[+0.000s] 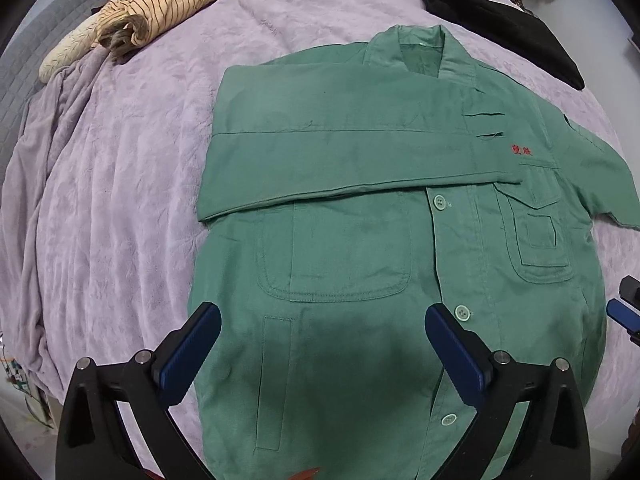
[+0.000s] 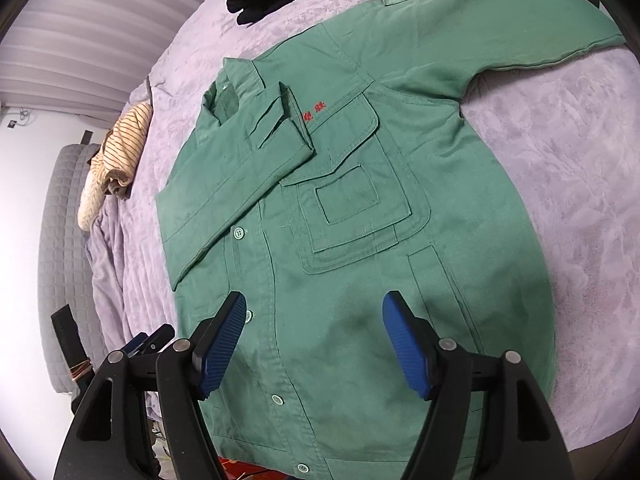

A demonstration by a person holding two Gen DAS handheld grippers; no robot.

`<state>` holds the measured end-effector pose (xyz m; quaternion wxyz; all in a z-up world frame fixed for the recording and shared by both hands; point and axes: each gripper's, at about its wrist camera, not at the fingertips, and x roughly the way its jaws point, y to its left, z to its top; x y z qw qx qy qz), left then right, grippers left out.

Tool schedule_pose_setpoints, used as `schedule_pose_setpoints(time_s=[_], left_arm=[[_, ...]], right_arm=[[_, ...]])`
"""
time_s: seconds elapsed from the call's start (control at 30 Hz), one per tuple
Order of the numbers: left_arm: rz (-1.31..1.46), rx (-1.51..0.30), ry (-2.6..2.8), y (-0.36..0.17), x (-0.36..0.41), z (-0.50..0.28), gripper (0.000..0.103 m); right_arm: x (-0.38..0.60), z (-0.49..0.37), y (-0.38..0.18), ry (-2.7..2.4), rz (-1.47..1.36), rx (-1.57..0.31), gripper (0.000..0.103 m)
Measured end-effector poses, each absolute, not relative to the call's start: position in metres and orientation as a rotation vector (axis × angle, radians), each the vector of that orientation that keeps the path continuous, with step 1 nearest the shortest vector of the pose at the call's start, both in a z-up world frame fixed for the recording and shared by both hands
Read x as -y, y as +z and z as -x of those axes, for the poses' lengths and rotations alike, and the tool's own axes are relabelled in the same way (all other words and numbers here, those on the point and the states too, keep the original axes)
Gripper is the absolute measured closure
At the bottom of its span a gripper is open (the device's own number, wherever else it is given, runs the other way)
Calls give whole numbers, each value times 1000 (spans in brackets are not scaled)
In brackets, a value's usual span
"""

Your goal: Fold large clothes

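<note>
1. the green work jacket (image 1: 360, 248) lies face up, buttoned, on the lilac plush blanket (image 1: 120, 184) that covers the bed. its collar (image 1: 420, 52) points away from both cameras and its hem is nearest them.

2. one sleeve (image 1: 344, 160) is already folded flat across the chest, with its cuff ending near the red embroidered characters (image 1: 522, 150). the other sleeve (image 2: 500, 12) lies stretched out to the side, not yet folded.

3. the left gripper (image 1: 322, 340) hangs over the lower front with its jaws spread wide and nothing between the blue pads. the right gripper (image 2: 314, 334) is also spread, above the button placket, and holds no cloth.

4. handling, as a judgement: the fabric looks like mid-weight woven cotton - soft enough to fold, firm enough to keep a crease, and not slippery on the plush. it seems light for two grippers and not fragile, though the buttons (image 1: 463, 314) and the flapped chest pocket (image 2: 352, 196) add thick spots that may resist a clean fold.

5. where to hold: the outstretched sleeve looks best pinched near its cuff and at the shoulder seam - a single layer at an edge, so that the body beneath is not dragged along.

6. containers: none is in view. a rolled striped garment (image 1: 168, 12) and a black garment (image 1: 500, 20) lie loose on the blanket, well apart from the jacket.
</note>
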<state>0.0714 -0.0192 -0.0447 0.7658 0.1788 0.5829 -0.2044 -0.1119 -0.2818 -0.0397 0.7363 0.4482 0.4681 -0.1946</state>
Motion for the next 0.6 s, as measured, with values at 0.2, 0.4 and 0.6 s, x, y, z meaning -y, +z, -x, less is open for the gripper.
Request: schedule_pose_setpoints(time_s=[0.2,0.4,0.6], left_arm=[[-381,-1302,-396,-48,36,-81,1],[-412,-1323,-460,-36,68,-59,1],[-440,-1319,-511,-32,120,-26,1]], right_arm=[[296,116,-30,-393,-983,-971,15],[319,128,-29,-341,-1028,-934,14],[346,142,-33,-302,-1061,-908,14]])
